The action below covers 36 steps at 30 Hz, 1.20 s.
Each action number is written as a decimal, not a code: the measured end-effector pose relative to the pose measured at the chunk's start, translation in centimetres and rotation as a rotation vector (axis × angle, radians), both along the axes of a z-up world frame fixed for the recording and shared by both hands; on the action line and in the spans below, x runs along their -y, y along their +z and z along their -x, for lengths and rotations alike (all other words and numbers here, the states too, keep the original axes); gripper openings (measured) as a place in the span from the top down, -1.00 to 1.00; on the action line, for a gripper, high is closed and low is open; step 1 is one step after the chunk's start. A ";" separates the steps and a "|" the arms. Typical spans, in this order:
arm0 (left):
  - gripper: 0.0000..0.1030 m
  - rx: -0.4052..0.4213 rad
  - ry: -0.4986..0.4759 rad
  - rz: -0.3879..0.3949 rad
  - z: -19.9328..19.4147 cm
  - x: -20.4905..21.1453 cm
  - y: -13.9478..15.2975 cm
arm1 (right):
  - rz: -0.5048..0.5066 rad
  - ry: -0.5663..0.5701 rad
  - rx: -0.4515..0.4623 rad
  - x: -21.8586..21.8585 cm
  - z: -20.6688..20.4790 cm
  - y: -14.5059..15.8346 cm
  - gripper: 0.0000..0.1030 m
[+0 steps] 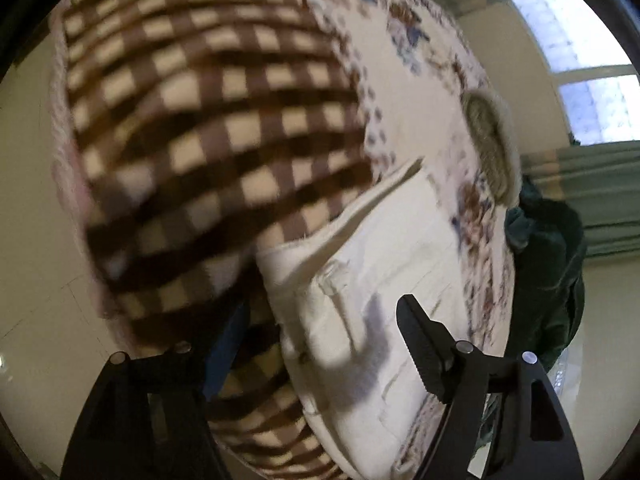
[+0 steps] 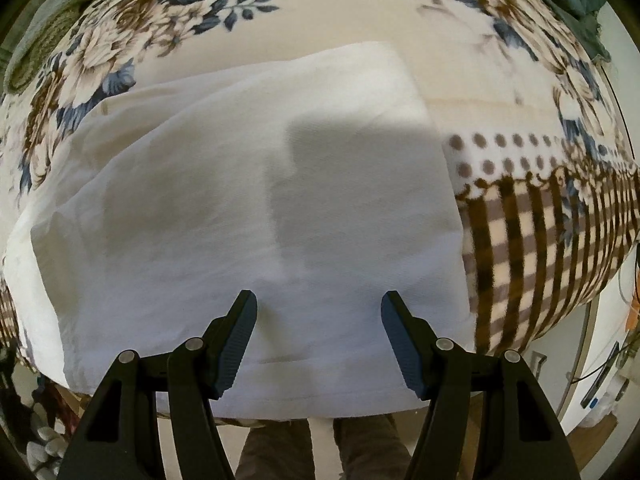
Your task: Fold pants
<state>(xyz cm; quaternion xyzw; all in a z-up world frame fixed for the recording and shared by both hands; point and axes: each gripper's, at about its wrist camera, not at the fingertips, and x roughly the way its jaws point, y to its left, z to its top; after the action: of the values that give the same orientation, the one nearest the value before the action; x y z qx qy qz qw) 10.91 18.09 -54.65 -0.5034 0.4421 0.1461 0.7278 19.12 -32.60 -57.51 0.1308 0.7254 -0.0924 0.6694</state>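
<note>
White pants (image 2: 256, 208) lie spread on a blanket-covered surface and fill the middle of the right wrist view. My right gripper (image 2: 319, 300) is open and empty, its fingertips just above the pants' near hem. In the left wrist view the pants (image 1: 360, 280) show a waistband end with seams and a belt loop. My left gripper (image 1: 324, 312) is open and empty over that end. Its left finger (image 1: 228, 340) is partly hidden by the checked blanket. This view is blurred.
The blanket has a brown-and-cream checked border (image 1: 200, 120) and a floral cream middle (image 2: 280, 12). A round woven cushion (image 1: 492, 144) and dark green cloth (image 1: 548, 264) lie at the far side. A window (image 1: 580, 60) and green curtains (image 1: 600, 200) stand behind. Legs (image 2: 320, 452) show below.
</note>
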 end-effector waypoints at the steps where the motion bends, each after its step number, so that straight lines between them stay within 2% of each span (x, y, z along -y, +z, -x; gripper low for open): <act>1: -0.38 -0.013 -0.002 -0.024 -0.6 0.2 -0.5 | 0.003 0.001 -0.002 -0.3 -0.2 -0.1 -0.30; 2: -0.04 -0.011 -0.003 -0.045 -0.8 0.3 -0.4 | 0.004 0.001 -0.002 -0.9 -0.5 -0.2 -0.30; 3: 0.22 -0.004 -0.010 -0.087 -1.2 0.5 0.1 | 0.002 0.000 -0.001 -1.0 -0.7 -0.2 -0.30; 5: 0.54 0.025 -0.033 -0.169 -1.5 1.1 1.9 | -0.005 -0.002 0.000 -1.2 -1.2 -0.5 -0.30; 6: 0.59 0.062 -0.045 -0.211 -1.4 1.6 3.2 | -0.008 -0.005 0.001 -1.0 -1.4 -0.6 -0.30; 7: 0.60 0.105 -0.069 -0.277 -1.4 2.4 4.9 | -0.010 -0.007 0.003 -0.9 -1.5 -0.6 -0.30; 8: 0.59 0.145 -0.089 -0.286 -1.6 2.9 5.6 | -0.012 -0.008 0.004 -0.6 -1.6 -0.8 -0.30; 10: 0.57 0.175 -0.089 -0.265 -2.0 3.0 5.5 | -0.013 -0.009 0.003 -0.3 -1.8 -1.0 -0.30; 11: 0.43 0.178 -0.074 -0.243 -2.1 2.7 5.0 | -0.012 -0.008 0.002 -0.3 -1.8 -1.1 -0.30; 14: 0.27 0.043 -0.010 -0.143 -2.7 0.9 1.1 | -0.010 -0.003 -0.001 -0.2 -2.0 -1.2 -0.30; 16: 0.22 0.060 0.020 -0.059 -1.9 -0.2 -0.4 | -0.023 -0.008 -0.001 -0.2 -2.1 -1.0 -0.30; 19: 0.20 0.070 -0.013 -0.062 -1.7 0.0 -0.3 | -0.034 -0.008 -0.001 0.3 -2.1 -1.0 -0.30; 22: 0.24 0.070 -0.017 -0.080 -2.1 0.4 -0.4 | -0.043 0.001 -0.002 0.6 -2.1 -1.3 -0.30; 23: 0.50 0.086 -0.021 -0.091 -2.4 0.6 0.0 | -0.043 0.005 -0.003 0.6 -2.1 -1.3 -0.30; 24: 0.63 0.111 -0.034 -0.112 -2.6 0.8 0.7 | -0.041 0.007 -0.002 0.5 -2.1 -1.3 -0.30; 28: 0.67 0.235 -0.099 -0.224 -3.3 3.5 6.2 | -0.056 -0.008 0.013 0.4 -2.1 -1.3 -0.30; 32: 0.67 0.373 -0.186 -0.234 -3.6 7.8 13.0 | -0.084 -0.020 0.027 1.1 -1.9 -1.2 -0.30; 36: 0.68 0.488 -0.361 -0.231 -4.5 15.4 19.4 | -0.111 -0.057 0.045 3.1 -1.2 -0.1 -0.30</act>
<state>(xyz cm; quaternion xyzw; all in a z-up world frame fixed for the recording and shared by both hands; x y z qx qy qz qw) 15.46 2.68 -35.24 -0.3513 0.3173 -0.0611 0.8787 20.34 -35.75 -57.65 0.1901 0.7103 -0.0681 0.6743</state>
